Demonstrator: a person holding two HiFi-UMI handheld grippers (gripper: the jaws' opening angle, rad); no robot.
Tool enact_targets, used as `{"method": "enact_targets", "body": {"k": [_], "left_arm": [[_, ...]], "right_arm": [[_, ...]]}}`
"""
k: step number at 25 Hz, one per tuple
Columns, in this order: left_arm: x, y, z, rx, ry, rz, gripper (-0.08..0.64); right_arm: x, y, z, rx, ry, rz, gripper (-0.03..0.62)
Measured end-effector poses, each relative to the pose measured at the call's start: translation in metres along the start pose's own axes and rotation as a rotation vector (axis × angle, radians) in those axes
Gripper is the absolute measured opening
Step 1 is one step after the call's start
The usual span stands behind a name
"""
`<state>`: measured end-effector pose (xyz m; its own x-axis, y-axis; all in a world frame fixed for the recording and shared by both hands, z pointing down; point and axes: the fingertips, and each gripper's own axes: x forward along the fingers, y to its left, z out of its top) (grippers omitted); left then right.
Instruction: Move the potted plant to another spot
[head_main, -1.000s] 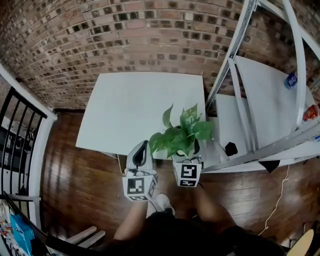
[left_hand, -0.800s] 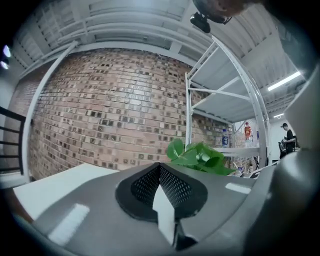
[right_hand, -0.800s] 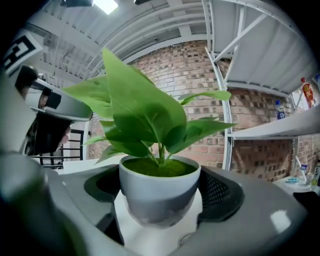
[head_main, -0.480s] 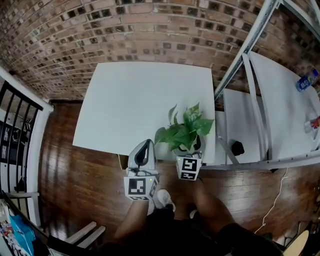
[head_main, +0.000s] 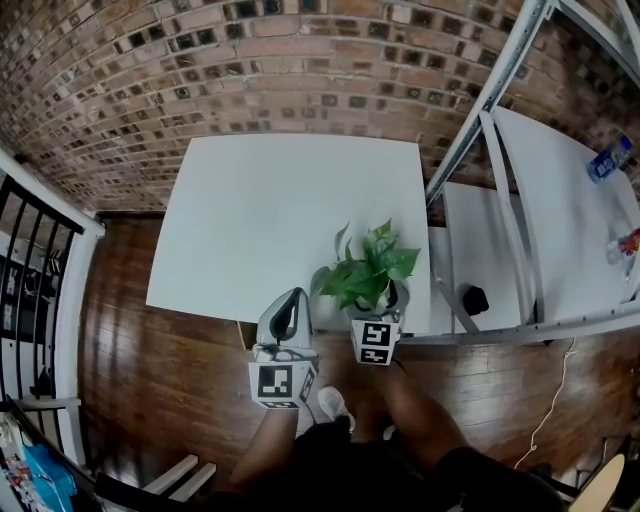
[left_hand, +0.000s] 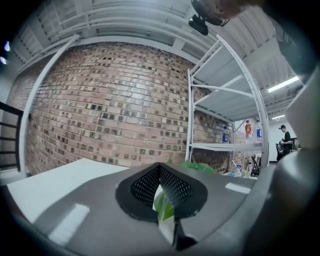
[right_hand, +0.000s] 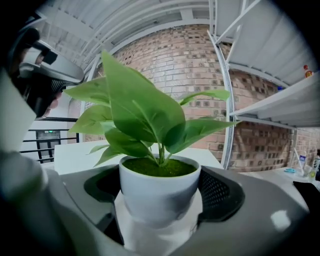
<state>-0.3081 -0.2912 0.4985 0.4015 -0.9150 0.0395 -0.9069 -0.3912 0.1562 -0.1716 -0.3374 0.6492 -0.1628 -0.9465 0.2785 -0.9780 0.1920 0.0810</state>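
Observation:
The potted plant (head_main: 367, 275) has broad green leaves in a small white pot (right_hand: 157, 192). My right gripper (head_main: 372, 303) is shut on the pot, one black mesh pad against each side. It holds the pot upright, low over the front right corner of the white table (head_main: 270, 210). Whether the pot's base touches the table is hidden. My left gripper (head_main: 288, 303) is shut with nothing in it, just left of the plant at the table's front edge. In the left gripper view its pads (left_hand: 145, 187) nearly meet, and a leaf shows through the slit.
A white metal shelving rack (head_main: 500, 200) stands right of the table, with a bottle (head_main: 607, 163) and a small black object (head_main: 475, 298) on its shelves. A brick wall (head_main: 250, 70) runs behind. A black railing (head_main: 40, 260) is at the left, above a wooden floor.
The right gripper has come down with the plant toward the table's front right corner. The left gripper has sunk slightly and stays shut.

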Motion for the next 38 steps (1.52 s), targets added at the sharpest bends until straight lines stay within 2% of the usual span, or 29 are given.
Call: {"method": "enact_targets", "body": {"k": [8,13,20,22,24,29,31,33,38], "left_arm": [[-0.002,0.001,-0.004,-0.014,0.010,0.004,0.012],[-0.005,-0.005,-0.014,-0.010,0.026,0.003,0.012],[-0.016,-0.013,-0.013,0.012,0.034,0.017,0.012],[-0.020,-0.016,-0.010,0.022,0.029,0.022,0.012],[-0.025,-0.023,-0.004,0.020,0.023,0.021,0.012],[-0.037,-0.045,0.007,0.028,0.010,0.014,0.012],[-0.042,-0.054,0.013,0.032,0.003,0.012,0.012],[-0.047,-0.060,0.025,0.024,-0.009,0.018,0.012],[-0.054,-0.073,0.041,0.035,-0.029,0.011,0.012]], "right_arm": [[0.007,0.000,-0.009,-0.003,0.021,-0.008,0.468],[0.003,-0.001,-0.024,-0.008,0.084,0.013,0.478],[-0.042,-0.009,-0.007,0.030,0.064,-0.005,0.470],[-0.065,-0.009,0.017,0.020,0.014,0.001,0.427],[-0.088,-0.014,0.044,0.007,-0.035,0.000,0.356],[-0.132,-0.025,0.089,0.006,-0.099,-0.021,0.206],[-0.145,-0.029,0.099,0.007,-0.111,-0.037,0.123],[-0.156,-0.030,0.108,0.003,-0.126,-0.049,0.011],[-0.171,-0.026,0.126,-0.019,-0.143,-0.013,0.002]]}}
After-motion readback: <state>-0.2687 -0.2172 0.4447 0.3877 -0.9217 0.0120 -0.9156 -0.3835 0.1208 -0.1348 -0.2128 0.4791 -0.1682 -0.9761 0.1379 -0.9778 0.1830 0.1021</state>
